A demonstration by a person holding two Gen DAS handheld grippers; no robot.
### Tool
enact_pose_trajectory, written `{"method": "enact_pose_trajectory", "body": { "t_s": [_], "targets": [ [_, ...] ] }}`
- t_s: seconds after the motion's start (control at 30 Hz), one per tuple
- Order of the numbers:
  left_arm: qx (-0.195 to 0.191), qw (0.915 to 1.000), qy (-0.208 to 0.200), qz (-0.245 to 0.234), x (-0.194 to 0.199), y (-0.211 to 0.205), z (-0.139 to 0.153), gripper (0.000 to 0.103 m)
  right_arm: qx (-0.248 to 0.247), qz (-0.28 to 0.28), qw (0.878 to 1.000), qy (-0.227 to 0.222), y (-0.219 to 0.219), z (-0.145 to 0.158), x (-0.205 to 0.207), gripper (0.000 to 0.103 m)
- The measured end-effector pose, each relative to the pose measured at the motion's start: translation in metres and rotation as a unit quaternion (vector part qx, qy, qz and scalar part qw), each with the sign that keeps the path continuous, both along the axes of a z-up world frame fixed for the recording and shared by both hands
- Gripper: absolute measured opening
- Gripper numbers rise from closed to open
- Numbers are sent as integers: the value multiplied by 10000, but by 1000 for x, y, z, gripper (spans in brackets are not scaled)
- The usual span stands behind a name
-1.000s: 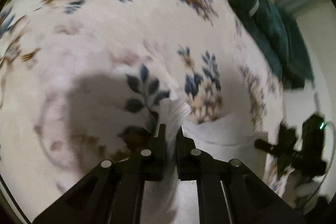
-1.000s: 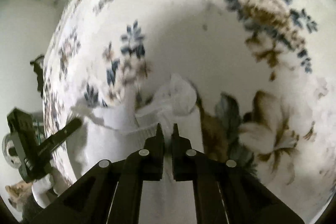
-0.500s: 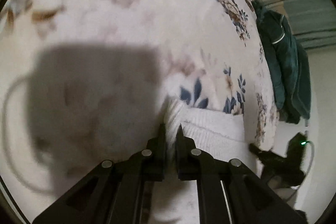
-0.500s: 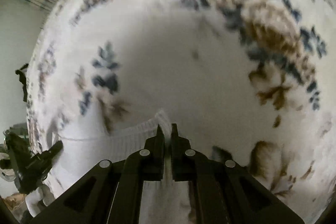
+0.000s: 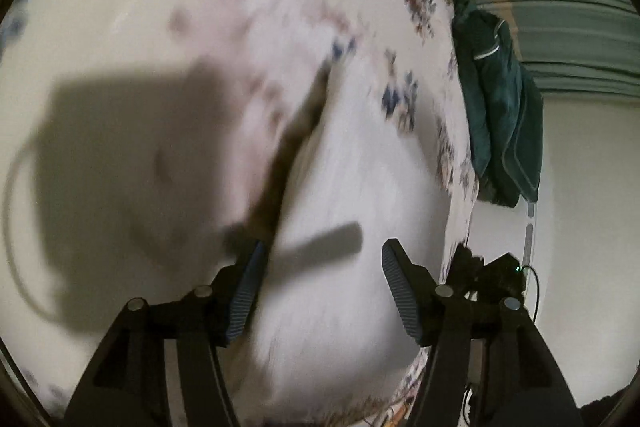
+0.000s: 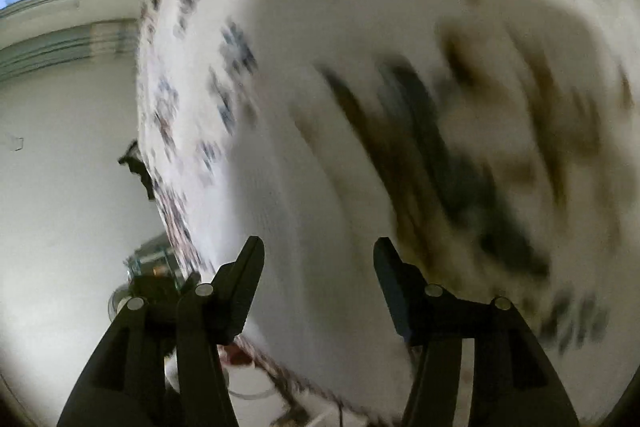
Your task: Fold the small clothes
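Note:
A small white garment [image 5: 352,187] lies on the floral cream blanket [image 5: 160,7]; motion blur hides its detail. My left gripper [image 5: 322,247] is open and empty just above it, jaws wide apart. In the right wrist view the same white garment [image 6: 292,219] shows as a blurred pale strip on the blanket [image 6: 400,7]. My right gripper [image 6: 318,245] is open and empty above it.
A dark green garment [image 5: 500,99] hangs at the blanket's right edge in the left wrist view. The other gripper [image 5: 488,267] shows dark at the lower right. A white wall [image 6: 60,167] and some gear [image 6: 152,267] lie beyond the blanket's left edge.
Both grippers were shut on the white garment's edge and have opened, letting it go. Both views swung and are blurred; the garment lies spread on the blanket.

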State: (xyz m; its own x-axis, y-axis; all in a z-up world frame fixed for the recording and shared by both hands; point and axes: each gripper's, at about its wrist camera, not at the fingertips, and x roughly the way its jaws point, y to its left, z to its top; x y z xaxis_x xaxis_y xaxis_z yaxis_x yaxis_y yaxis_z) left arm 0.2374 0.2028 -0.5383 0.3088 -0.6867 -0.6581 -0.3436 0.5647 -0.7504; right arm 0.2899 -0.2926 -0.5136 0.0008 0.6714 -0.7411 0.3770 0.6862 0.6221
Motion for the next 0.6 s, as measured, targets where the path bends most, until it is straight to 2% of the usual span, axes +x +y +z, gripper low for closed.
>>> {"method": "enact_pose_trajectory", "body": {
  "t_s": [0.07, 0.13, 0.17, 0.2, 0.27, 0.33, 0.4, 0.47, 0.53, 0.57, 0.6],
  "targets": [
    [-49, 9999, 106, -24, -18, -8, -2, 59, 118, 82, 9997, 219, 3, -6, -32, 59],
    [-88, 9999, 42, -58, -33, -16, 0, 56, 277, 142, 9989, 346, 8, -14, -59, 59],
    [43, 9999, 47, -78, -39, -20, 2, 44, 299, 175, 9987, 363, 11, -16, -70, 53],
    [99, 9999, 20, -131, -43, -25, 3, 9, 316, 159, 9988, 332, 13, -17, -78, 30],
    [200, 9997, -14, -125, -48, -27, 5, 8, -12, -63, 9999, 111, 11, -12, -92, 6],
    [130, 9999, -32, -91, -50, -24, 2, 8, -367, -217, 9991, -37, 6, -9, -98, 5],
    [157, 9998, 19, -143, -49, -22, -4, 9, -518, -17, 9986, 62, 9, -18, -98, 5],
    [98, 9997, 51, -201, -46, -21, -2, 13, -299, 221, 9992, 150, 19, -21, -90, 7],
    [164, 9997, -68, -177, -40, -17, 7, 36, -170, 317, 9992, 150, 20, -16, -81, 13],
    [107, 9997, -182, -121, -37, -13, 9, 60, -81, 298, 9994, 171, 17, -15, -76, 31],
    [15, 9996, -290, -9, -35, -9, 8, 70, -61, 250, 9996, 135, 14, -14, -72, 61]
  ]
}}
